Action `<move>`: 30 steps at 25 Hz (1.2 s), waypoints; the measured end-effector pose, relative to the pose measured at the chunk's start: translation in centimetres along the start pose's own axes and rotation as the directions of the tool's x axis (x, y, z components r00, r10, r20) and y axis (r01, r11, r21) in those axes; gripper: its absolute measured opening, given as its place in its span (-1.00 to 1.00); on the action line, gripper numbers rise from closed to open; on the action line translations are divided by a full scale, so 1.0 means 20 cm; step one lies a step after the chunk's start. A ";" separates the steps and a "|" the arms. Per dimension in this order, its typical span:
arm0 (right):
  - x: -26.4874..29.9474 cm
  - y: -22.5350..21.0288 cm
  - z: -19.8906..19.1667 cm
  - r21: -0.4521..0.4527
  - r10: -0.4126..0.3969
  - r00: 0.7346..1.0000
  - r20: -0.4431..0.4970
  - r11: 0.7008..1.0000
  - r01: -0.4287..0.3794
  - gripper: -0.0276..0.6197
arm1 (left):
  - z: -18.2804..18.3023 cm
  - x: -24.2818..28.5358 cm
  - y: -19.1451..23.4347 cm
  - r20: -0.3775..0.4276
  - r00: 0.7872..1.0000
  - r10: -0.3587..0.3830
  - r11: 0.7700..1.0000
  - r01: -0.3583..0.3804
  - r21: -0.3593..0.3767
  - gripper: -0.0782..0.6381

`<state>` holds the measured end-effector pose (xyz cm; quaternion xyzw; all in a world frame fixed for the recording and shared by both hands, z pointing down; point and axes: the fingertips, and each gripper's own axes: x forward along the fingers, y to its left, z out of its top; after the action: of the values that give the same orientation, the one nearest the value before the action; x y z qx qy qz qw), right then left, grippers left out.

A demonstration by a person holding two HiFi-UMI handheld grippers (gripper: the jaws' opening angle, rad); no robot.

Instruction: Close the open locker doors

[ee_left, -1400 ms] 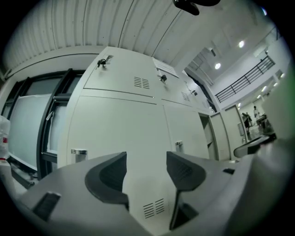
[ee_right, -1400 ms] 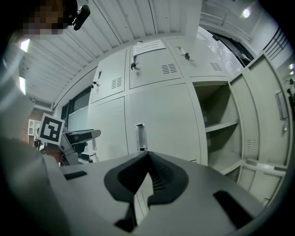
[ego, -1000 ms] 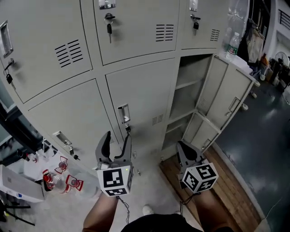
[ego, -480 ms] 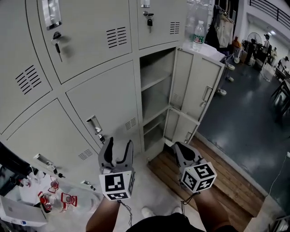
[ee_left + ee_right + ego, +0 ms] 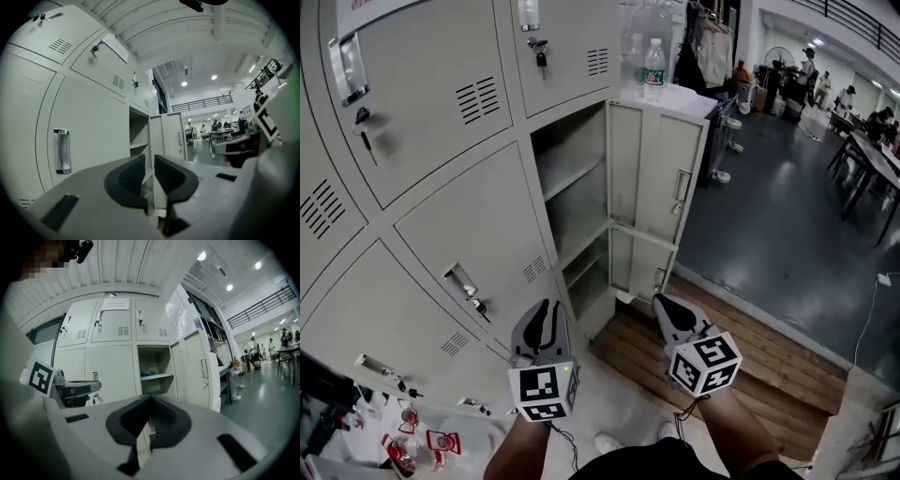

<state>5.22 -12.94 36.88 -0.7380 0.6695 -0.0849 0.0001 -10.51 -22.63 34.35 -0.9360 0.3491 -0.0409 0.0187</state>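
In the head view two grey locker doors stand open to the right of their column, an upper door (image 5: 661, 173) and a lower door (image 5: 642, 264). Shelves show inside the open compartment (image 5: 567, 183). My left gripper (image 5: 547, 314) is low and left of the lower door, apart from it. Its jaws have just been closing and a narrow gap is left, with nothing between them (image 5: 150, 161). My right gripper (image 5: 667, 307) is shut and empty, just below the lower door's edge. The right gripper view has the open compartment (image 5: 152, 364) and the upper door (image 5: 197, 371) ahead of the right gripper (image 5: 150, 399).
Closed lockers with handles and keys (image 5: 467, 281) fill the left side. A water bottle (image 5: 653, 67) stands on top behind the open doors. A wooden platform (image 5: 741, 366) lies at the lockers' foot. Red-labelled bottles (image 5: 431, 442) sit at bottom left. People and tables (image 5: 862, 122) are far right.
The head view has swung so the open lockers sit nearer the middle. Both grippers moved toward the open doors. The left jaws closed from wide apart to a narrow gap.
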 end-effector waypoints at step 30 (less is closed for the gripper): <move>-0.04 -0.46 0.19 -0.013 -0.107 0.992 0.067 0.994 0.108 -0.91 | 0.02 0.15 -0.66 -0.009 0.941 -0.338 0.941 0.338 -0.028 -0.77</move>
<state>14.79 -11.67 34.13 -0.7754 0.6290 -0.0547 0.0115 0.25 -14.63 35.05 -0.9819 0.1838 -0.0453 -0.0032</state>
